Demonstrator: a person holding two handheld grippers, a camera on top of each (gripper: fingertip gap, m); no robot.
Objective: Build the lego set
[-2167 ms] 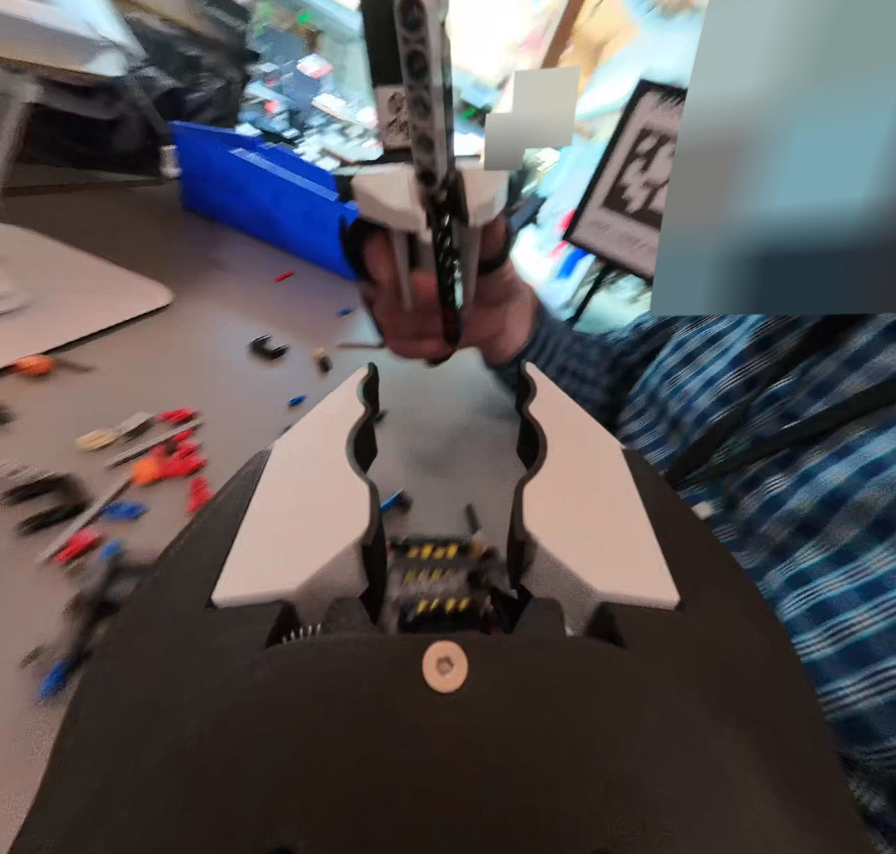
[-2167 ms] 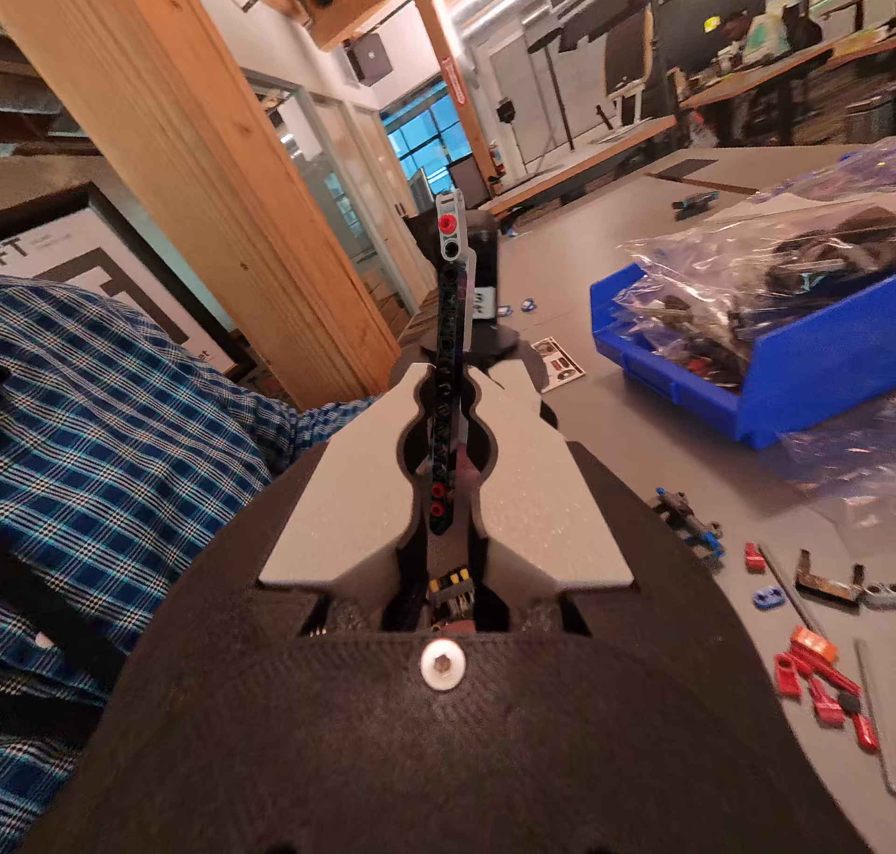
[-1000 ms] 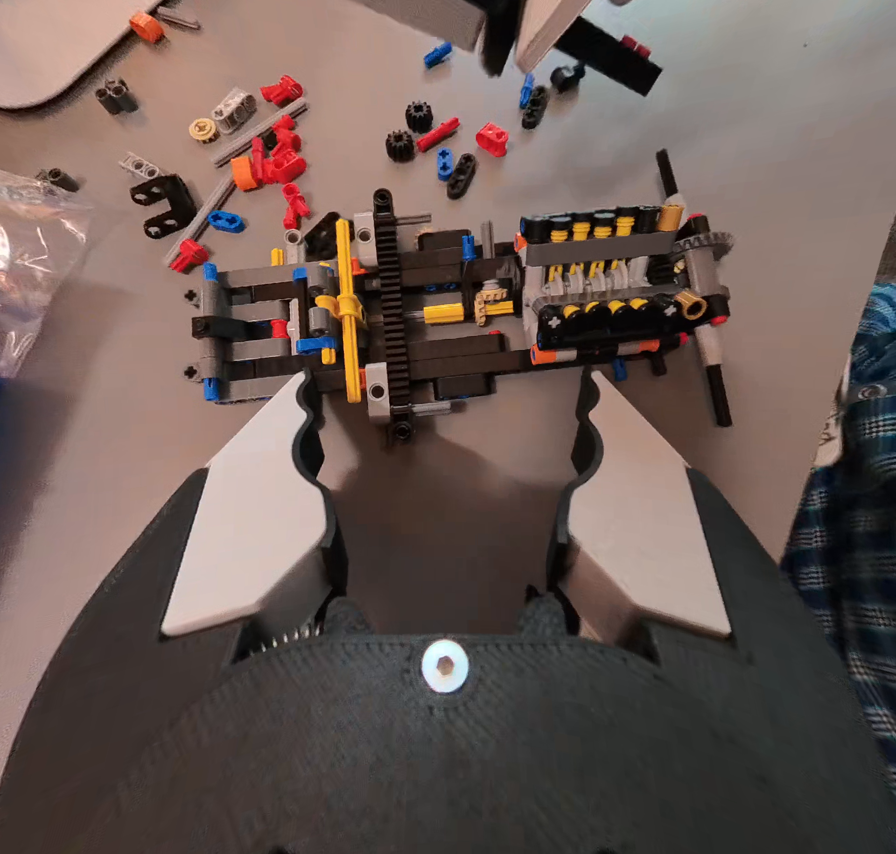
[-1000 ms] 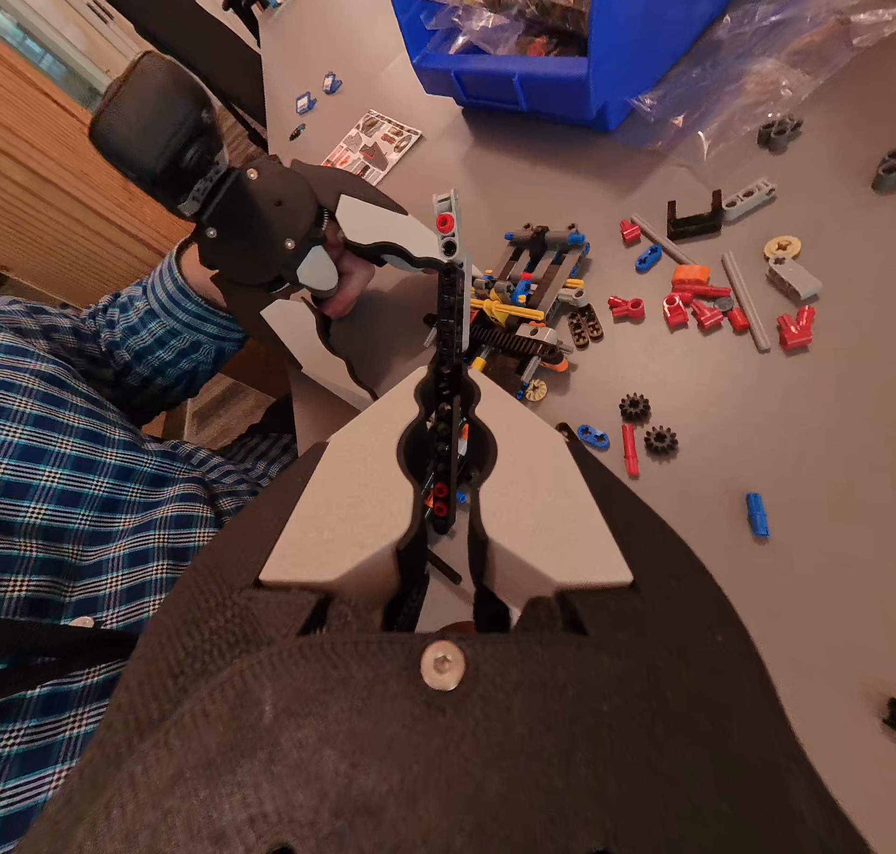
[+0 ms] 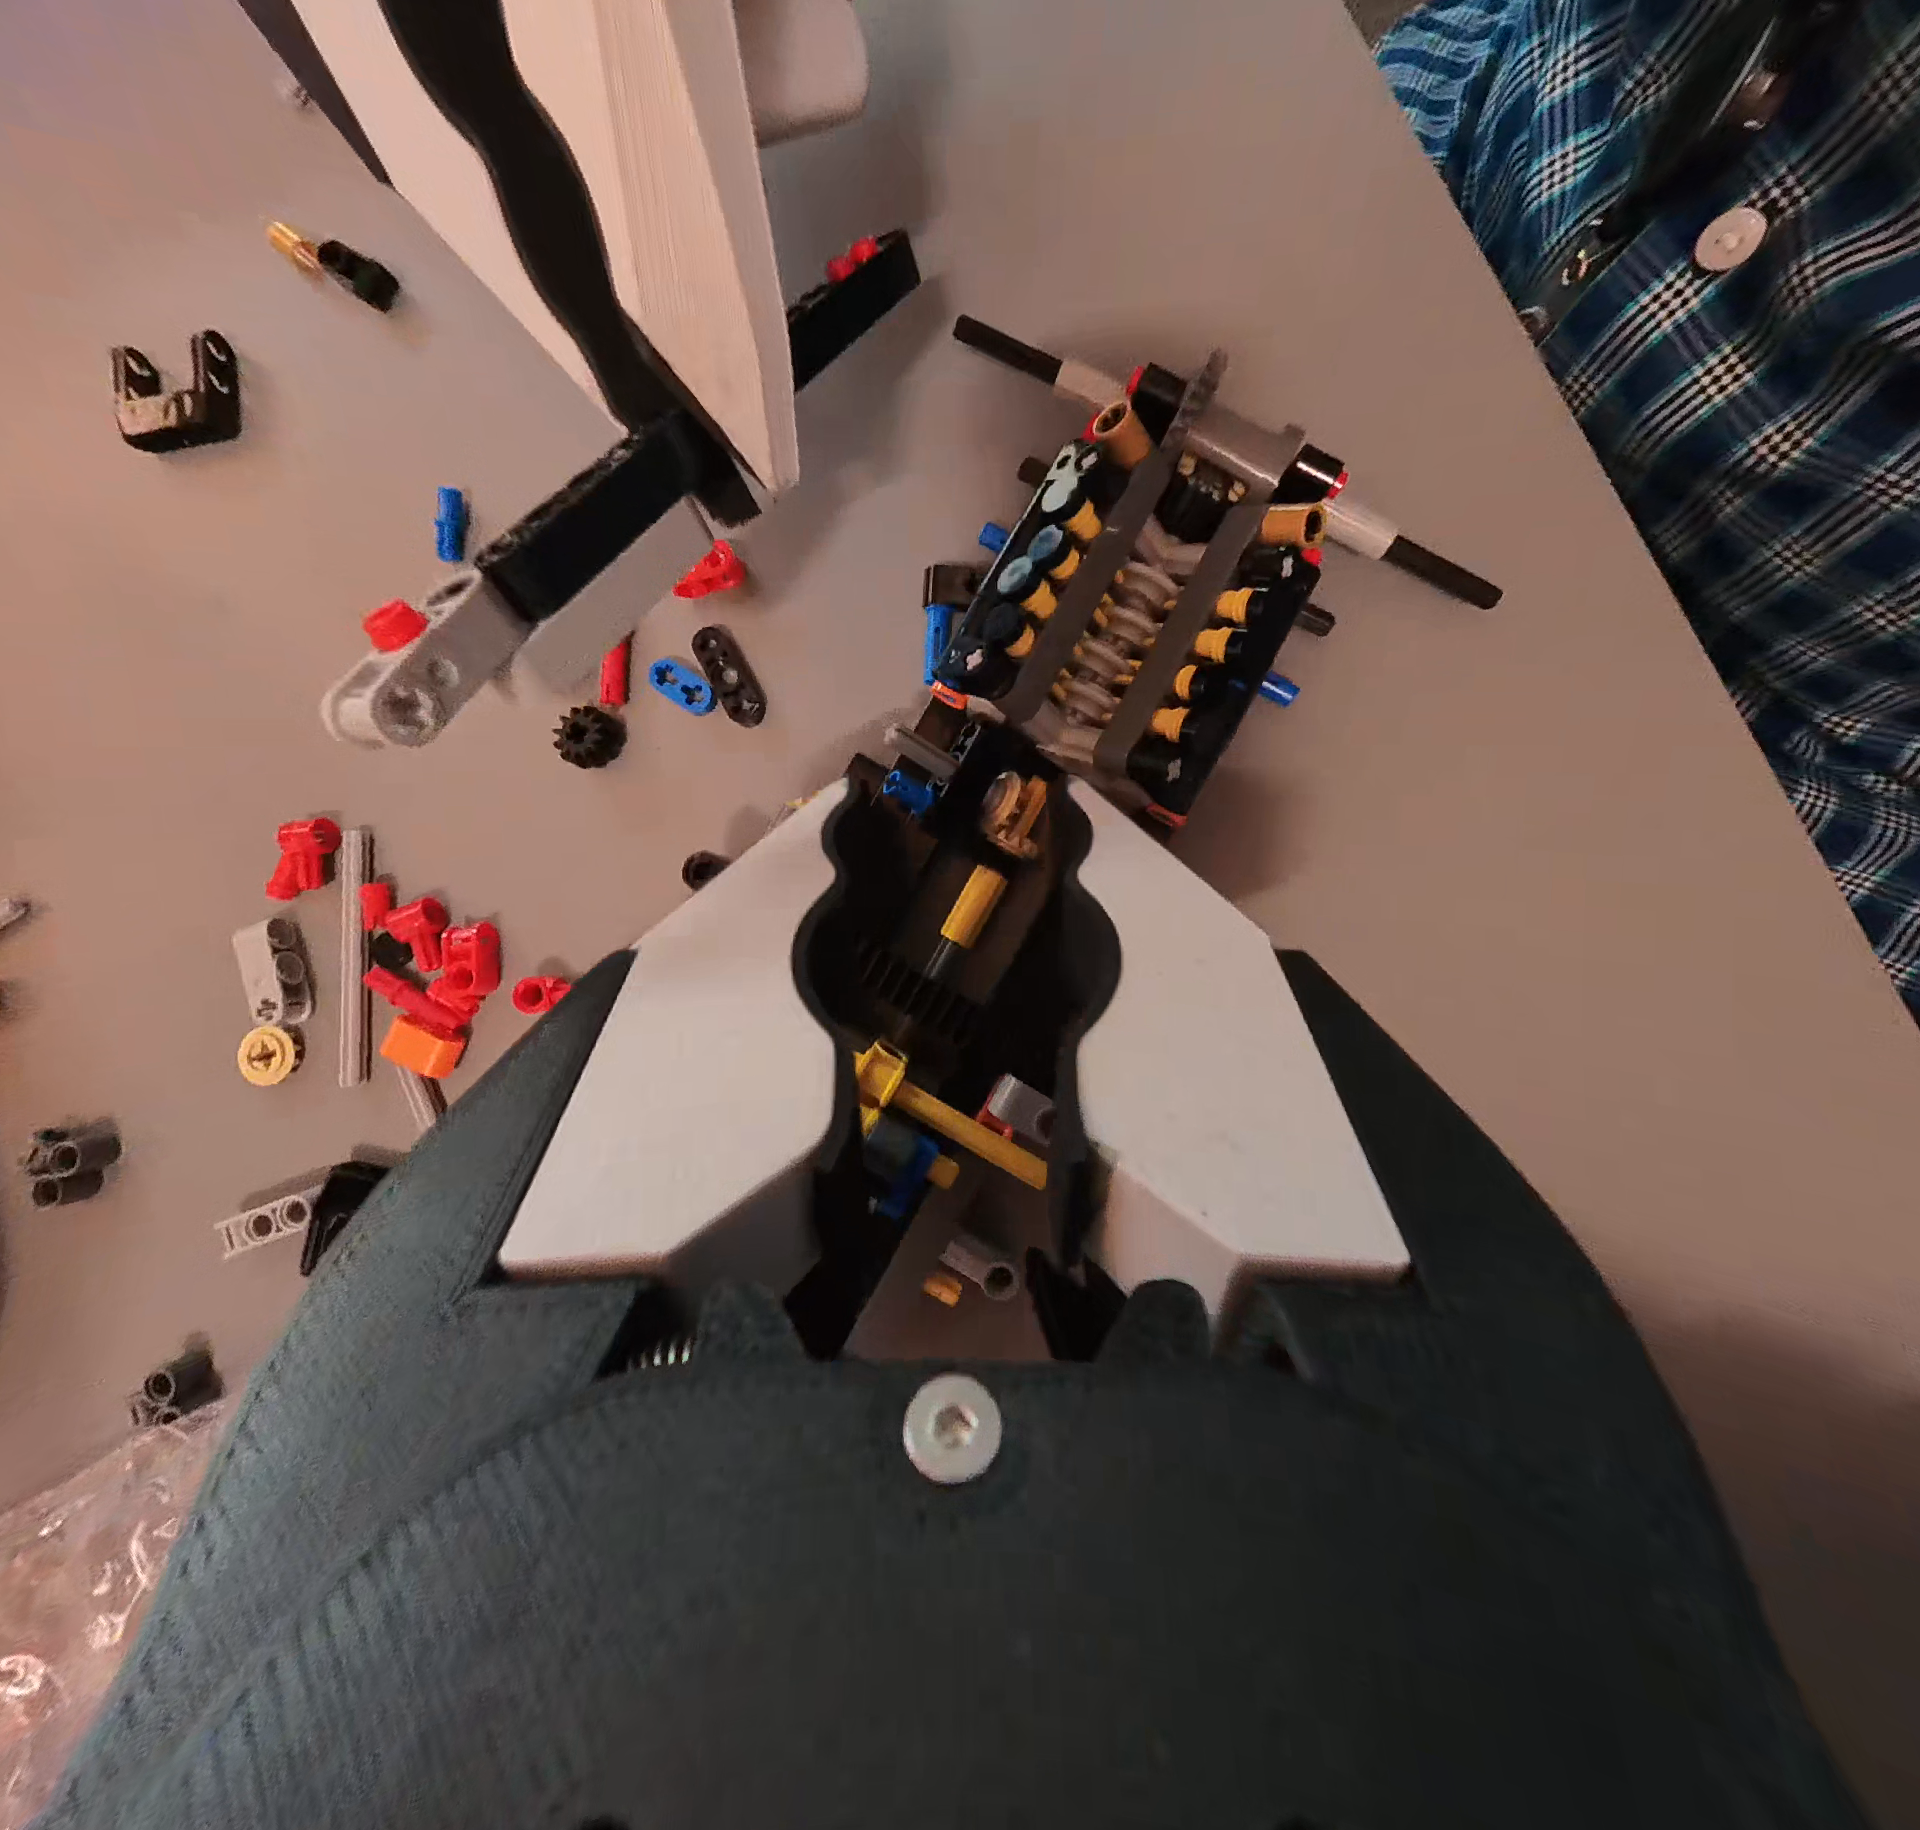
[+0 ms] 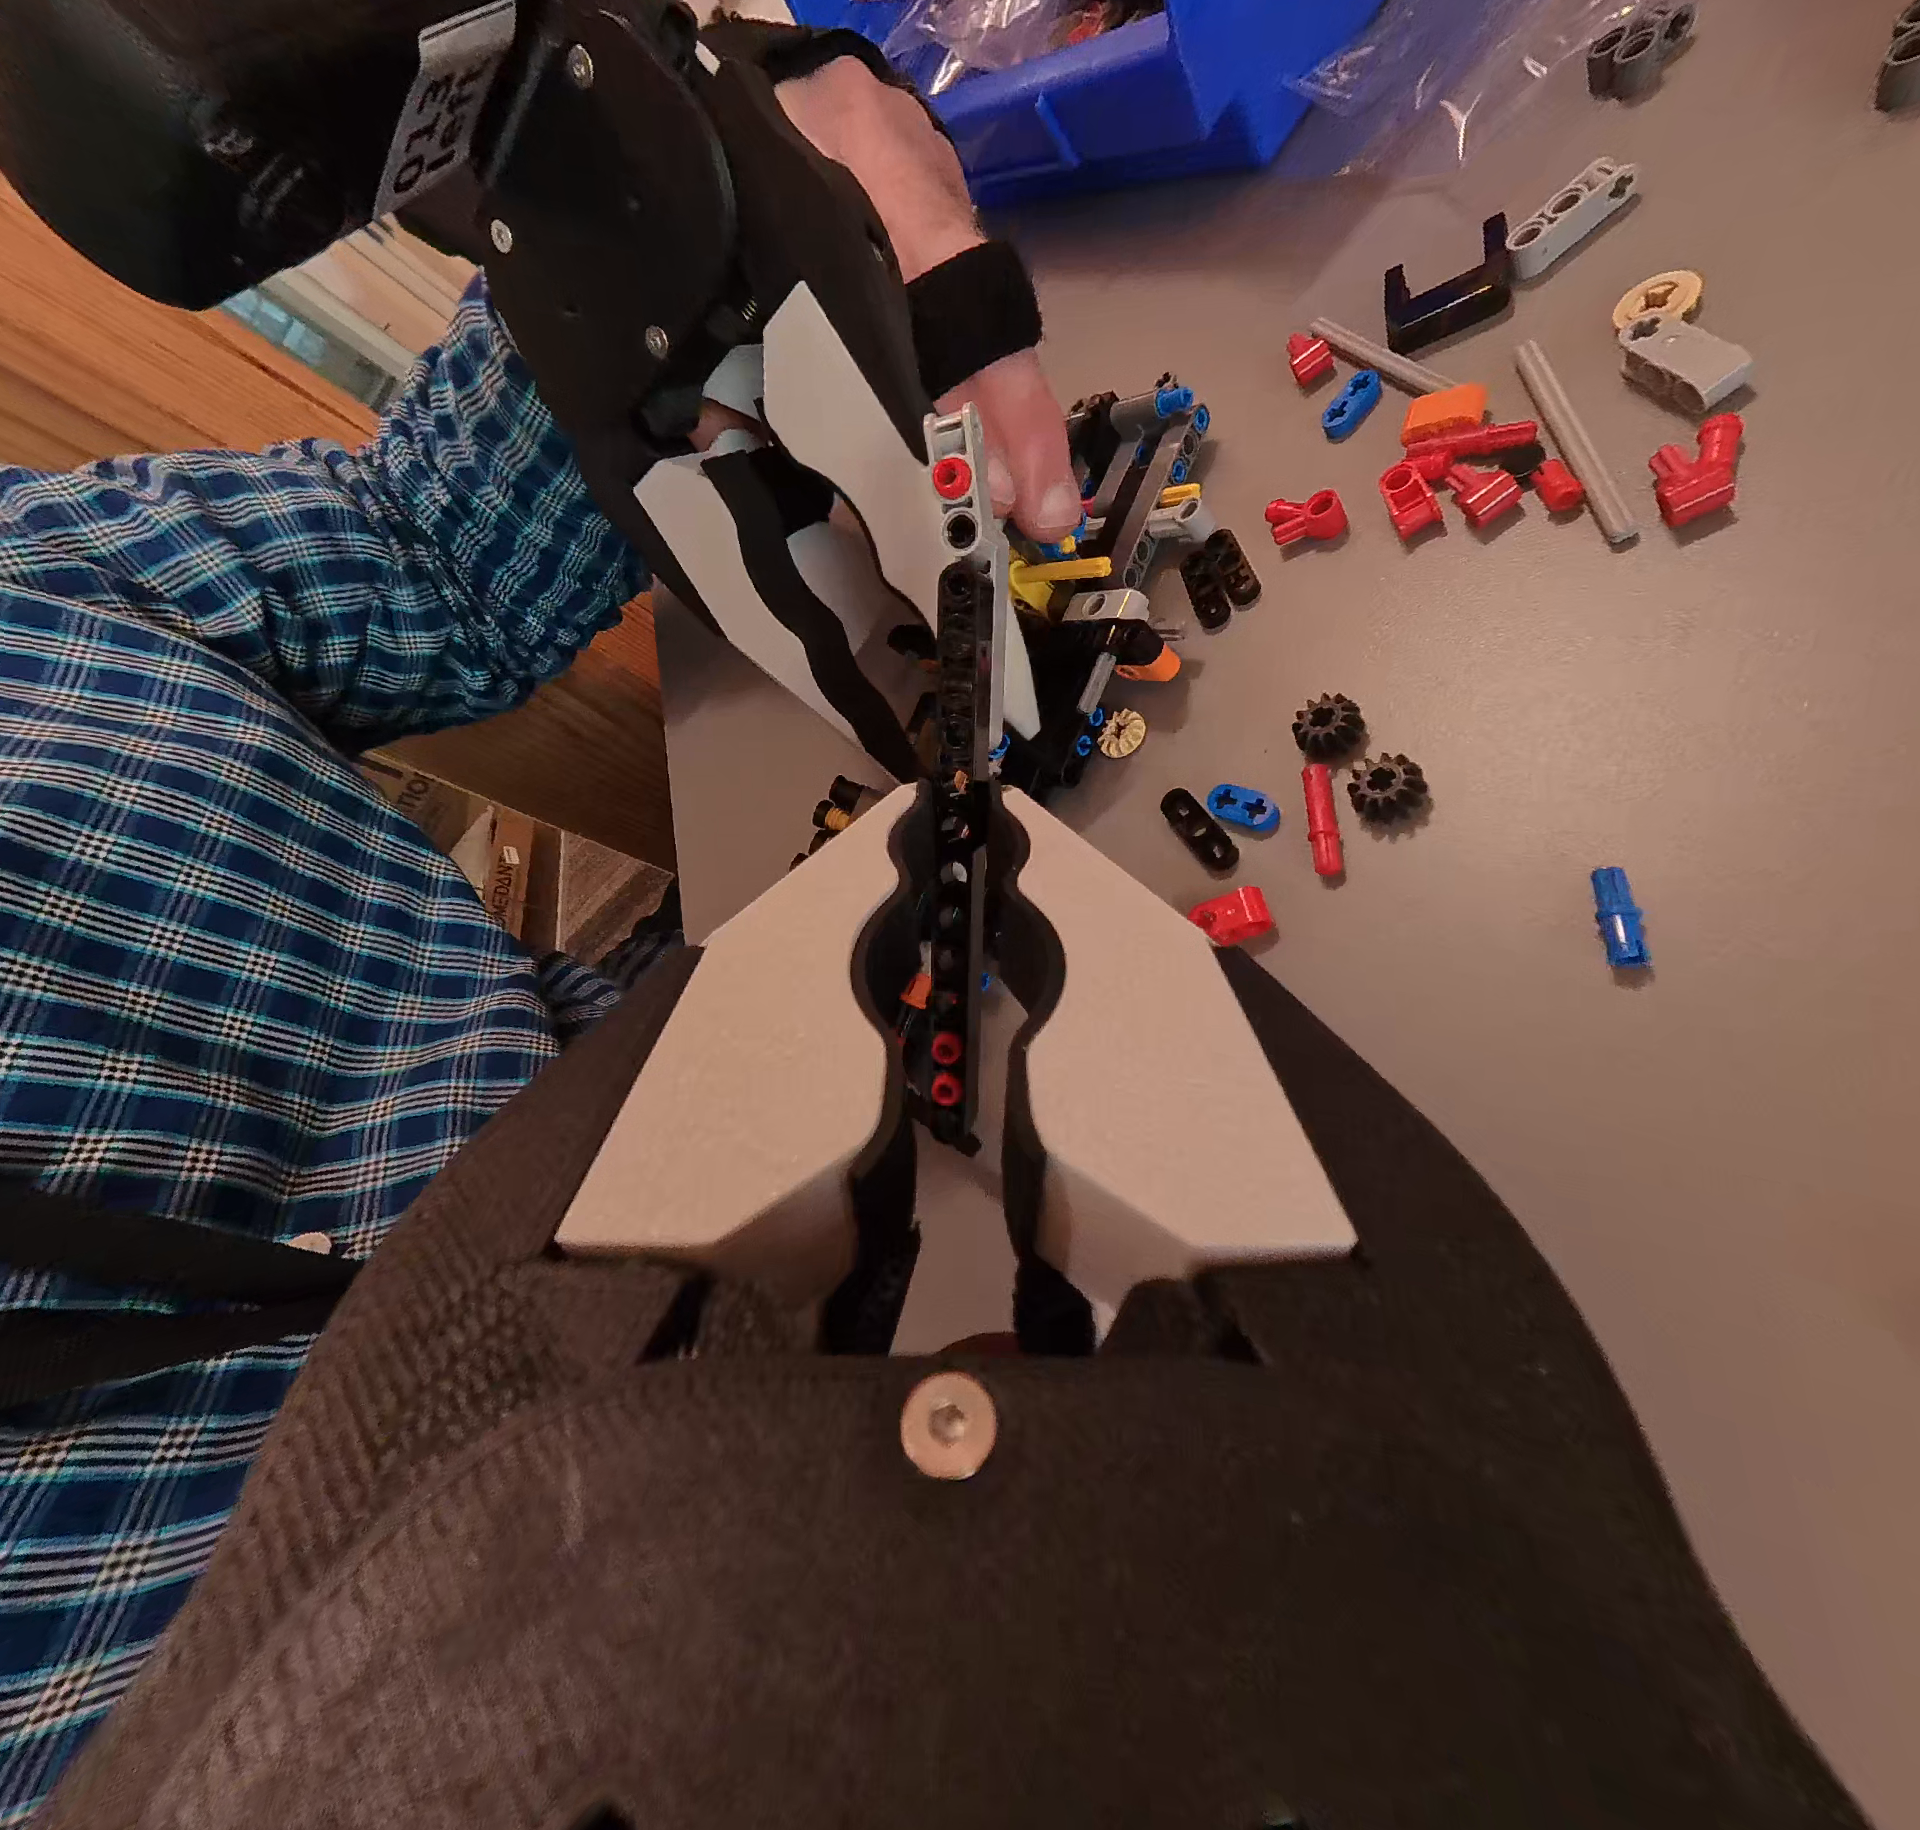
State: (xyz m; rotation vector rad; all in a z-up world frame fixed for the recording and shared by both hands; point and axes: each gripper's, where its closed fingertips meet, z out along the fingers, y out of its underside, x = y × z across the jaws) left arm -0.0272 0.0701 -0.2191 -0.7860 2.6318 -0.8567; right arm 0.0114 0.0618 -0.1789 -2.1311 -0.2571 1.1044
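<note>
left tool [image 5: 956,804] now closed around chassis [image 5: 1132,596], previously open

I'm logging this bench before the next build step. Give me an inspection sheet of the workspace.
Surface: grey table, edge beside the person.
Job's things: chassis assembly on the table; long black beam.
Clutter: loose red, blue, grey and black parts; two black gears.
Grippers: left claw closed around the chassis; right claw shut on the beam.
Cables: nothing seen.
Surroundings: blue bin holding plastic bags; plaid sleeve.

Left claw [image 5: 951,814] clamped tight, right claw [image 6: 956,793] pinched shut, tips nearly meeting.
</note>
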